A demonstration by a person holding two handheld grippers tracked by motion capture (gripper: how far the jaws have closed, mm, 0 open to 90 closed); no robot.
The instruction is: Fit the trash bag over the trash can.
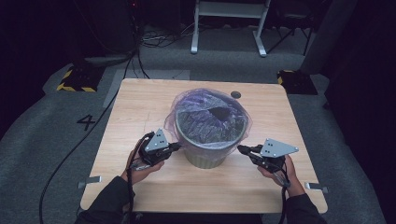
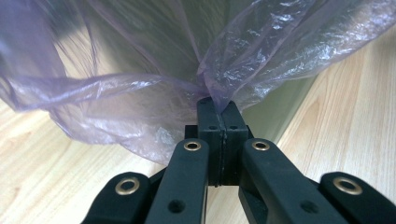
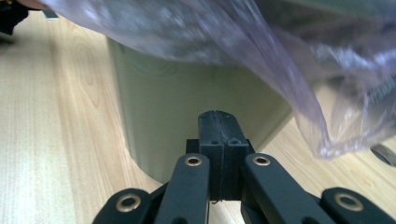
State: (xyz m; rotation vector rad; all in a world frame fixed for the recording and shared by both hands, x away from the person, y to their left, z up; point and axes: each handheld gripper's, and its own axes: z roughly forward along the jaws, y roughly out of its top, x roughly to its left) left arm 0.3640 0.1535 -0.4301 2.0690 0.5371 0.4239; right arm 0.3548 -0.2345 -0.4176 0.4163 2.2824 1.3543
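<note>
A pale green bin [image 1: 205, 157] stands in the middle of the wooden table [image 1: 140, 102], lined with a thin purple plastic bag [image 1: 210, 114] whose film spills over the rim. My left gripper [image 1: 176, 147] is at the bin's left side. In the left gripper view its jaws [image 2: 221, 109] are shut on a gathered fold of the bag [image 2: 261, 56], just in front of the bin wall [image 2: 280, 109]. My right gripper [image 1: 241, 149] is at the bin's right side. Its jaws [image 3: 219, 121] are shut with nothing between them, close to the bin wall [image 3: 177, 102], and the bag's loose edge [image 3: 299, 88] hangs above and to the right.
A small dark disc [image 1: 236, 94] lies on the table behind the bin. Metal brackets [image 1: 91, 181] [image 1: 316, 187] stick out at the front corners. A black cable [image 1: 79, 140] runs over the grey floor at left, and a white frame's legs [image 1: 194, 28] stand beyond the table.
</note>
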